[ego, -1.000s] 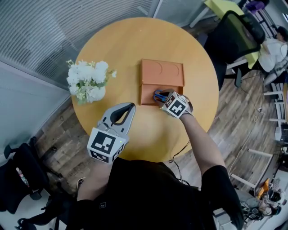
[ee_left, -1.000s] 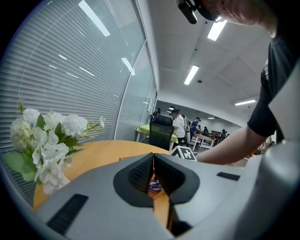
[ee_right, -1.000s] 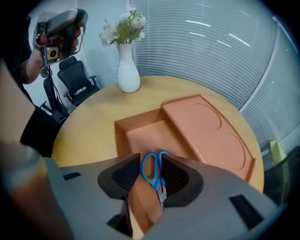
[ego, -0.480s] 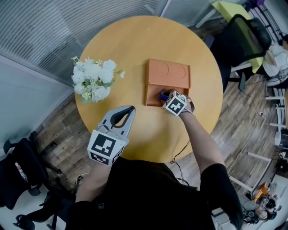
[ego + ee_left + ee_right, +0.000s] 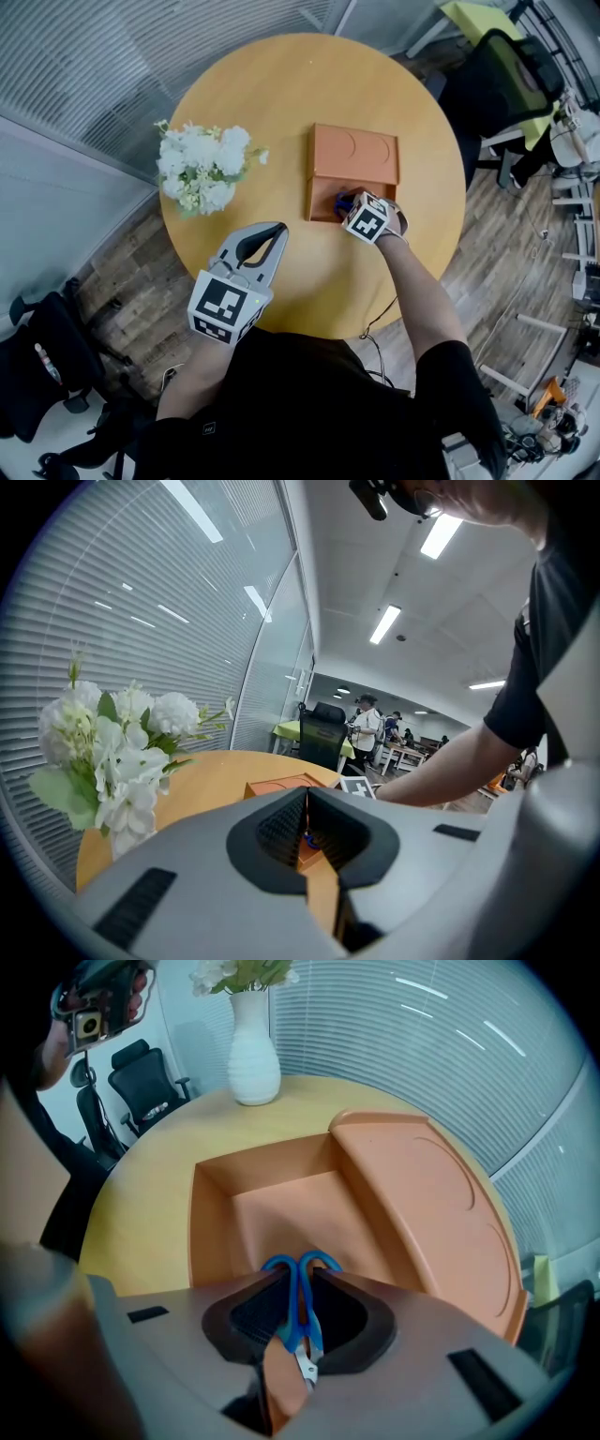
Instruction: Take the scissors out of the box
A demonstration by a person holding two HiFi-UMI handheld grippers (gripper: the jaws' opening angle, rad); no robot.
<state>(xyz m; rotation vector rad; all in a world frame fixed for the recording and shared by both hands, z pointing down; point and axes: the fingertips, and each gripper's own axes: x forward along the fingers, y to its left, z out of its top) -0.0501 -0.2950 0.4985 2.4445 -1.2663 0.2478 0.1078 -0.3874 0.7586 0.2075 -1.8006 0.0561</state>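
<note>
this was an office, an open-plan one. a round wooden meeting table stood on a wood-plank floor, close to a glass partition lined with fine horizontal stripes. a black mesh swivel chair sat near the table's far edge, with a lime-green desk behind it. the left gripper view looked past the table into a long room, where people stood among rows of desks under long ceiling strip lights. a bunch of white flowers in a white vase dressed the table, as in a meeting corner.
</note>
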